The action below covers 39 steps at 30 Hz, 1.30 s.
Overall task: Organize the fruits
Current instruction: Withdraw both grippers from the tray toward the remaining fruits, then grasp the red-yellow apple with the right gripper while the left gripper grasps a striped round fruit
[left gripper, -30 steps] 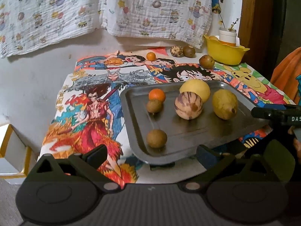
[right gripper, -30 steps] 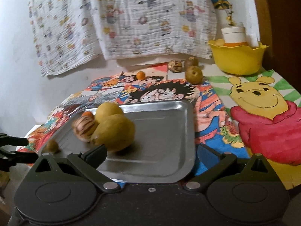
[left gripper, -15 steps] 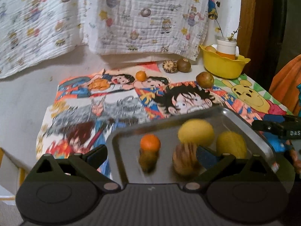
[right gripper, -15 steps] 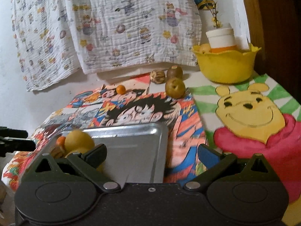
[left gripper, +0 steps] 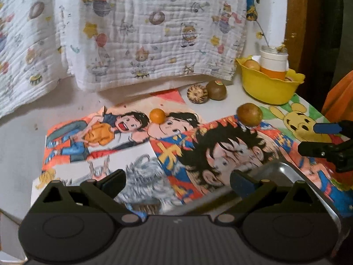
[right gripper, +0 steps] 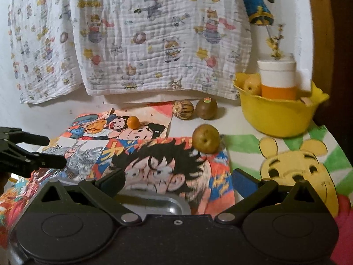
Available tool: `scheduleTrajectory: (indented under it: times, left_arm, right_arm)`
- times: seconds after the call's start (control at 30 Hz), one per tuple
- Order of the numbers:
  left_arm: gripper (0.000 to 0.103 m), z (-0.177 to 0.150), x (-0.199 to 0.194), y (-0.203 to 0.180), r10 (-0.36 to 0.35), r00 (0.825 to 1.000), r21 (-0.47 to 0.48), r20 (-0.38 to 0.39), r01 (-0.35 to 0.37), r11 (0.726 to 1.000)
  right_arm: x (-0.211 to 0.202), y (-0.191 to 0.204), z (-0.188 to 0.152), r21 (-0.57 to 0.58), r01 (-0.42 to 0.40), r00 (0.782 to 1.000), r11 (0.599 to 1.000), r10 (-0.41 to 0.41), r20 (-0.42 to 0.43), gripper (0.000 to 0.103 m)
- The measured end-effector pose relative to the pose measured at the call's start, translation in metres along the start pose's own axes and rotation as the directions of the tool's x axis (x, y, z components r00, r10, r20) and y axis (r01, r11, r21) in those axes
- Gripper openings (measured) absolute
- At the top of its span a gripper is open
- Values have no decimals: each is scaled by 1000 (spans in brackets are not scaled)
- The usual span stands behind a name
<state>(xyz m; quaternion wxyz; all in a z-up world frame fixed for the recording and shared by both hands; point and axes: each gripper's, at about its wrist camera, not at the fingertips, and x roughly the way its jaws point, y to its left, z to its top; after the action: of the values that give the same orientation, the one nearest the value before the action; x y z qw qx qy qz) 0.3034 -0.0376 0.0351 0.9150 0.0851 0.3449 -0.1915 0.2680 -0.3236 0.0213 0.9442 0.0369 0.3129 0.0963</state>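
Both grippers, left [left gripper: 177, 182] and right [right gripper: 178, 180], are seen with fingers wide, nothing held. The brown fruit [right gripper: 206, 138] may be pushed away and rolled off the desk [right gripper: 231, 119] if approached carelessly.

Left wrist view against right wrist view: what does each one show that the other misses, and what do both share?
Only the left wrist view shows the right tool reaching in from the right edge, plus an orange cloth behind it. Only the right wrist view shows the left tool at the left edge and Pooh's whole face. Both show the small orange, striped fruit, kiwi, brown fruit, yellow bowl with its cup, a tray corner, the posters and the hanging cloth.
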Motion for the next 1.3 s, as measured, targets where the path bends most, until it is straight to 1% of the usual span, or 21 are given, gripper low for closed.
scheduleTrajectory:
  times: [0.17, 0.3, 0.4, 0.57, 0.73, 0.83, 1.0, 1.2, 1.27, 1.3]
  left_arm:
    - [102, 23, 29, 14, 17, 1000, 46, -1, -17, 999]
    - [102, 36, 54, 28, 19, 1000, 54, -1, -19, 998]
    - [102, 42, 75, 37, 18, 1000, 48, -7, -18, 999]
    - [102, 49, 112, 46, 0, 999, 47, -43, 1, 999]
    - [102, 55, 139, 45, -5, 998, 62, -57, 8, 998]
    - [102, 59, 146, 43, -15, 999, 60, -39, 17, 998]
    - [102, 75, 152, 34, -27, 999, 96, 37, 24, 995]
    - [102, 99, 175, 15, -97, 992, 146, 85, 84, 986]
    - [102, 106, 187, 10, -118, 989, 154, 87, 103, 983]
    - [102, 109, 193, 8, -127, 988, 152, 85, 113, 982]
  right_arm:
    - [32, 7, 27, -26, 32, 999, 999, -33, -37, 102]
    - [57, 7, 43, -29, 38, 998, 999, -39, -53, 102]
    - [74, 7, 51, -36, 59, 996, 998, -61, -67, 102]
    - [95, 7, 52, -48, 106, 991, 993, -110, -79, 102]
    - [112, 2, 47, -5, 126, 986, 992, -126, -107, 102]
    - [121, 2, 48, 1, 137, 985, 991, -136, -109, 102]
    - [132, 2, 49, -15, 153, 983, 988, -154, -104, 102]
    - [144, -3, 46, -4, 187, 977, 982, -187, -100, 102]
    - [147, -3, 45, 1, 198, 975, 980, -197, -99, 101]
    - [149, -3, 44, -5, 218, 971, 976, -217, -101, 100]
